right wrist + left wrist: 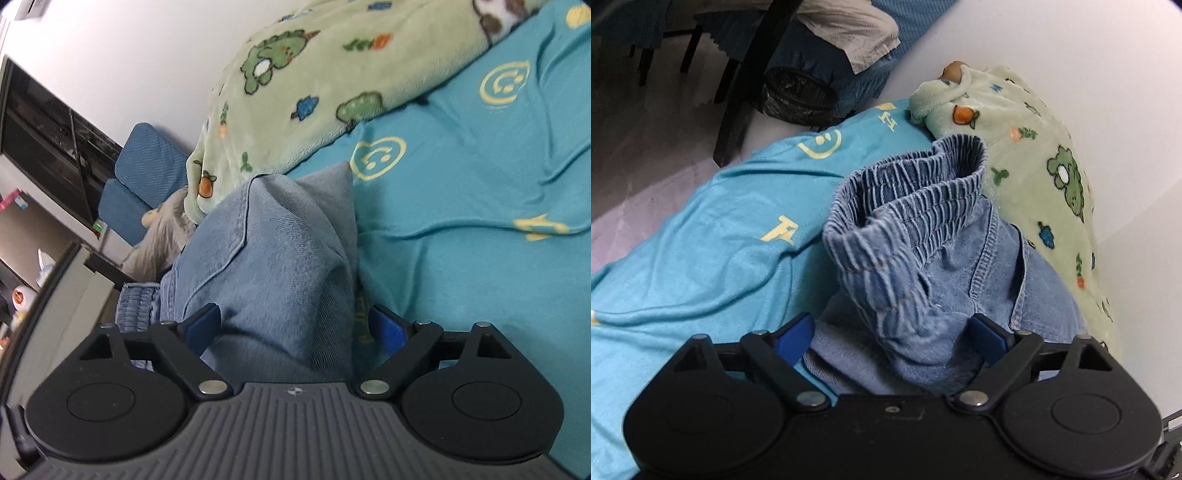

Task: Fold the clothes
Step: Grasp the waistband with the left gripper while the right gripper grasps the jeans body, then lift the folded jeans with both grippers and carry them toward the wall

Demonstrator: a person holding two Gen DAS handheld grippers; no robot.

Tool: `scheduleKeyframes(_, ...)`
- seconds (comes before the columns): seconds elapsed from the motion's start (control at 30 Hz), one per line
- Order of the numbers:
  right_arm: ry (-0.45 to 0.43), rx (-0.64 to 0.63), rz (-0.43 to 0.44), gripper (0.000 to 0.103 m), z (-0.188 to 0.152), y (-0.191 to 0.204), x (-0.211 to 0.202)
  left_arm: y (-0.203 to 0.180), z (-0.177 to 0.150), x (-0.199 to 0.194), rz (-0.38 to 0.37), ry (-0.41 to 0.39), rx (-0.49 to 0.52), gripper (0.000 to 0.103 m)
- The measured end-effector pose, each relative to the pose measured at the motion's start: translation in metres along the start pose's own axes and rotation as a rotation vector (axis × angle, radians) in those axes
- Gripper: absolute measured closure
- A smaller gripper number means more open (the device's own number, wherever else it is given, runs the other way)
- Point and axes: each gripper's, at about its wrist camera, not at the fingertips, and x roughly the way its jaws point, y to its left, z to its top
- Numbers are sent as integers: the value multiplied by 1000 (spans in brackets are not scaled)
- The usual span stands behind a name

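Left wrist view: left hand-held gripper (pixel 894 338) jaws spread, denim trousers (pixel 923 236) lying loose between; right hand-held gripper (pixel 295 328) likewise spread over denim on turquoise bedsheet (pixel 480 184).

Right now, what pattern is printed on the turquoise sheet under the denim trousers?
Pale yellow smiley faces on the turquoise sheet, clearest in the right wrist view.

Behind the bed I see a plain white wall (pixel 1052 55). To the far left, dark chair legs (pixel 738 110) stand on a pale floor (pixel 646 147) beside a black-lined bin (pixel 798 96). A dark window (pixel 48 147) shows rightward.
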Motion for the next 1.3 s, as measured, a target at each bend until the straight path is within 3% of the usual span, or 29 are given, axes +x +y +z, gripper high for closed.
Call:
scheduleKeyframes(0.3, 39, 29, 35, 16, 4, -1, 21, 16, 10, -1, -28, 44, -77, 11)
scheduleKeyframes(0.53, 35, 34, 33, 17, 2, -1, 22, 10, 6, 10, -35, 90, -47, 11)
scheduleKeyframes(0.6, 37, 27, 37, 24, 3, 1, 20, 5, 6, 7, -58, 99, -25, 18)
scheduleKeyframes(0.73, 18, -10, 61, 27, 8, 12, 14, 5, 7, 9, -65, 98, -21, 19)
scheduleKeyframes(0.83, 28, -43, 26, 28, 4, 13, 19, 5, 5, 14, -49, 84, -38, 19)
scheduleKeyframes(0.87, 28, -49, 15, 32, 3, 11, 20, 4, 4, 14, -40, 76, -34, 21)
scheduleKeyframes(1.0, 18, -89, -11, 63, 3, 18, 18, -3, 4, 12, -20, 53, -20, 57)
scheduleKeyframes(1.1, 0, -150, -20, 71, 5, 31, 13, -16, 3, 0, 1, 1, 4, 74)
scheduleKeyframes(1.3, -64, -240, -29, 76, 13, 65, -8, -49, -5, -41, -18, -130, 51, 82)
